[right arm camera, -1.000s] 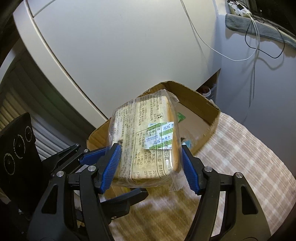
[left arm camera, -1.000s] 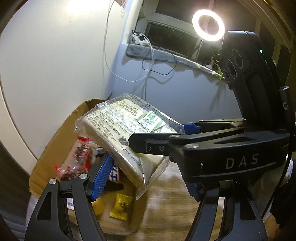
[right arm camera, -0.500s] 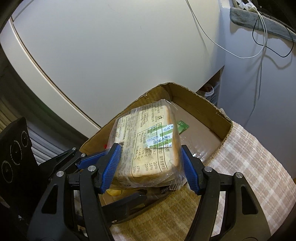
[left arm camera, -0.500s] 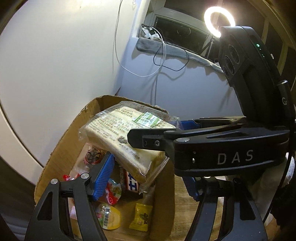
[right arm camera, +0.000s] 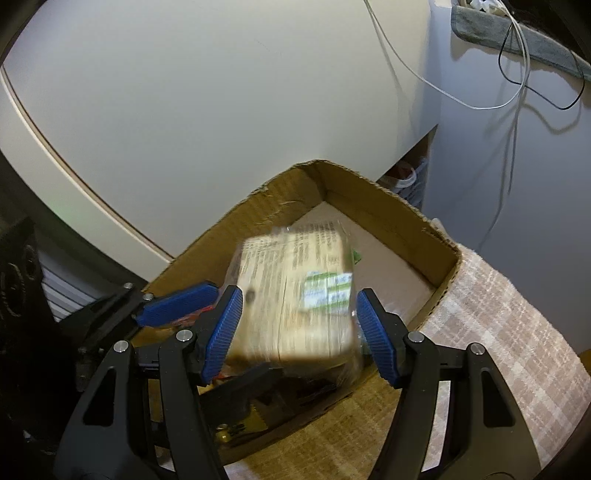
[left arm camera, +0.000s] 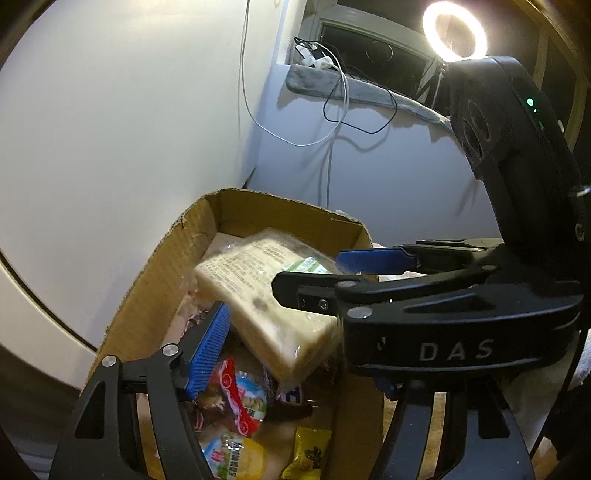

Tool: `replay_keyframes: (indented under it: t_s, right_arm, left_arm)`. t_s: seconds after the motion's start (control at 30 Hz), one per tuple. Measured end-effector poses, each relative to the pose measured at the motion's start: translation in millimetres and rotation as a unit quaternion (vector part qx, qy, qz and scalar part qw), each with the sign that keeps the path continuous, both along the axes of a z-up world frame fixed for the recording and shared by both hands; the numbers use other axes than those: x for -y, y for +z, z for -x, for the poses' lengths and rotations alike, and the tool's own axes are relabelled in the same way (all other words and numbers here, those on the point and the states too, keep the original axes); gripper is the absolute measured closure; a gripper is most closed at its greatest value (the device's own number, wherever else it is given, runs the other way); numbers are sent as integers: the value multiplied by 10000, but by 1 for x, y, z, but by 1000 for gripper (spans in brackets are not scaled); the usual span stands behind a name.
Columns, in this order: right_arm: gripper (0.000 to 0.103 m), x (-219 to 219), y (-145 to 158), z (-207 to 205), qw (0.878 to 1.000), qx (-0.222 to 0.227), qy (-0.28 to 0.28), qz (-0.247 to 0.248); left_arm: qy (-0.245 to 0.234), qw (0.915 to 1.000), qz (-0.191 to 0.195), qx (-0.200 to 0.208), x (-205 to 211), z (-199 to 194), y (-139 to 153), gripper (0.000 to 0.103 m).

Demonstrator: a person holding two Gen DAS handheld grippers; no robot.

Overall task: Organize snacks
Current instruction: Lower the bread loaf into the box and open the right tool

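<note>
A clear-wrapped pack of sliced bread [right arm camera: 295,299] with a green label is blurred and lies tilted inside the open cardboard box [right arm camera: 373,203], between the blue pads of my right gripper [right arm camera: 299,328], which is open with gaps on both sides of the pack. In the left wrist view the bread [left arm camera: 258,295] rests on other snacks in the box [left arm camera: 166,266]. My left gripper [left arm camera: 291,347] is open, and its left pad [left arm camera: 207,350] is beside the bread. Its right finger is hidden behind the right gripper's body [left arm camera: 443,325].
Small snack packets lie in the box: a red-and-white one [left arm camera: 240,398], a yellow cup [left arm camera: 236,458], a yellow candy [left arm camera: 306,458]. The box sits on a plaid cloth [right arm camera: 498,332] against a white wall. Cables [left arm camera: 332,103] hang from a sill. A ring light [left arm camera: 452,29] glows.
Both grippers moved forward and down over the box. The right gripper opened and let go of the bread, which dropped into the box.
</note>
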State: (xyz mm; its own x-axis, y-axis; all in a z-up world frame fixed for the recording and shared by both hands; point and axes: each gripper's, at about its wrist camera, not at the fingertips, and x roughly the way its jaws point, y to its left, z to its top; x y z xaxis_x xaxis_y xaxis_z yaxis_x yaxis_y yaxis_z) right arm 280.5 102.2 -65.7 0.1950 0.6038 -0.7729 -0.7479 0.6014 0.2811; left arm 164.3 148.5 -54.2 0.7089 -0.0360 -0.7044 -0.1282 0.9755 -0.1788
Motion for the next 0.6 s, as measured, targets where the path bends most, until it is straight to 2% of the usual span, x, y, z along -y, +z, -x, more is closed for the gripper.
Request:
replay_keyframes:
  t_s: [0.23, 0.33, 0.6]
  right_arm:
    - [35, -1, -3, -3, 9999, 103, -48, 128]
    - [27, -2, -3, -2, 9996, 170, -59, 197]
    - [22, 0, -3, 2, 9990, 295, -147, 301]
  left_arm:
    - [12, 10000, -40, -49, 0, 0, -1, 35]
    - [27, 10000, -51, -75, -1, 1, -1, 34]
    - [78, 9998, -103, -132, -1, 11, -3, 28]
